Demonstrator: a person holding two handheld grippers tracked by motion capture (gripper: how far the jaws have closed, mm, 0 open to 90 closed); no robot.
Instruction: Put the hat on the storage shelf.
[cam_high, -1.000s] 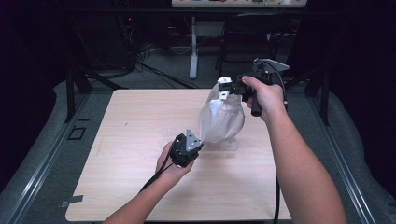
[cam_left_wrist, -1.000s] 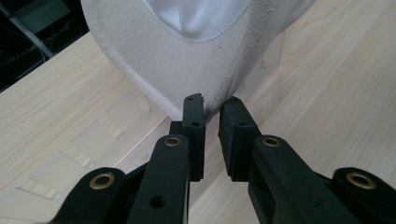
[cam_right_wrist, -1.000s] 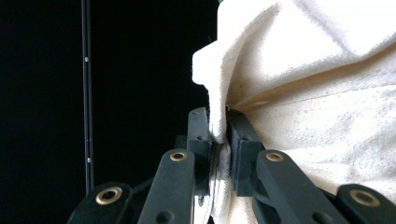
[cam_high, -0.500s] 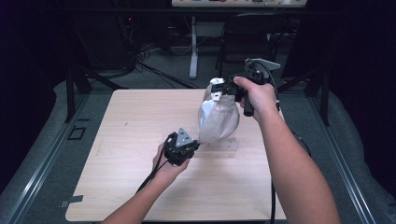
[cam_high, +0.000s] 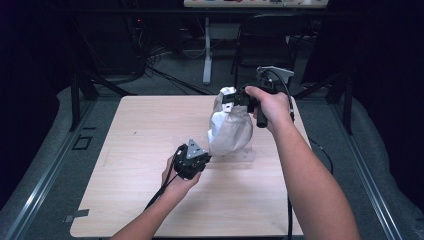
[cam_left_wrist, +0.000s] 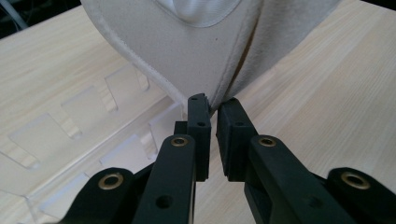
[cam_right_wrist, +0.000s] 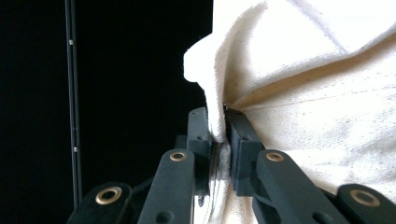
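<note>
A cream cloth bag (cam_high: 230, 131) hangs upright over the table's right half, its bottom by a clear acrylic rack (cam_high: 246, 156). My right gripper (cam_high: 228, 98) is raised and shut on a fold at the bag's top; in the right gripper view (cam_right_wrist: 223, 122) the cloth (cam_right_wrist: 317, 93) is pinched between the pads. My left gripper (cam_high: 208, 157) is low near the tabletop. In the left gripper view (cam_left_wrist: 212, 109) its jaws are shut on the lower corner of the bag (cam_left_wrist: 187, 46), with the slotted rack (cam_left_wrist: 93, 116) to the left.
The light wooden table (cam_high: 145, 125) stands on a grey floor with metal rails on both sides. A black chair (cam_high: 270, 40) and a white table leg (cam_high: 206, 50) stand behind the far edge. Cables trail from both grippers.
My left gripper has shifted a little to the left along the table and sits at the bag's lower corner. My right hand has drawn slightly left with the bag's top.
</note>
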